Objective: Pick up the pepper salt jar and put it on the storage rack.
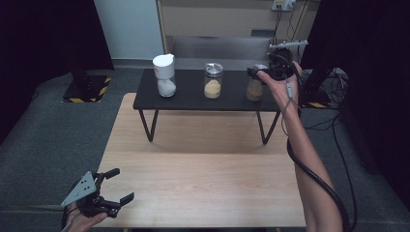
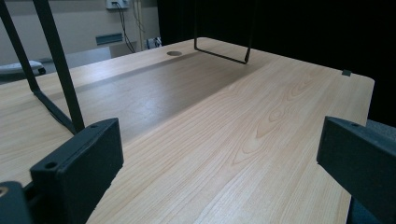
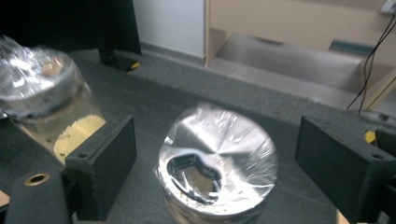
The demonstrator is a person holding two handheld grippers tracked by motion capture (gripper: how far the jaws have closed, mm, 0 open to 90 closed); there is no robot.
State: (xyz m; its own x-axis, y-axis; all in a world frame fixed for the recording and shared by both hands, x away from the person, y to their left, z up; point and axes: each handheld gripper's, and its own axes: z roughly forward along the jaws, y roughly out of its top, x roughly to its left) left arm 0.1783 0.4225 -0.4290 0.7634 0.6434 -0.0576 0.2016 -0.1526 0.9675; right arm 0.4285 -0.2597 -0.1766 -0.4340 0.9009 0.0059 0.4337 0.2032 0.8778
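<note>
Jars stand in a row on a low black shelf (image 1: 193, 94) that sits at the far end of a light wooden tabletop (image 1: 203, 169): a white-lidded jar of white grains (image 1: 165, 75) at the left, a jar of yellow grains (image 1: 212, 80) in the middle, and a jar of brown powder (image 1: 255, 84) at the right. The right tool (image 1: 263, 73) hovers at the brown jar's shiny metal lid (image 3: 215, 154), its jaws spread wide on either side and touching nothing — released, not gripping. In the right gripper view the lid sits off-centre, nearer the left jaw, and looks slick and reflective. A risk, as I judge it: closing from here could push the jar sideways toward the yellow jar, or the pads could slip on the lid — tipping it off the shelf's near edge. The left tool (image 1: 109, 191) rests open over the tabletop's near corner, well apart from the jars and too far to steady anything.
</note>
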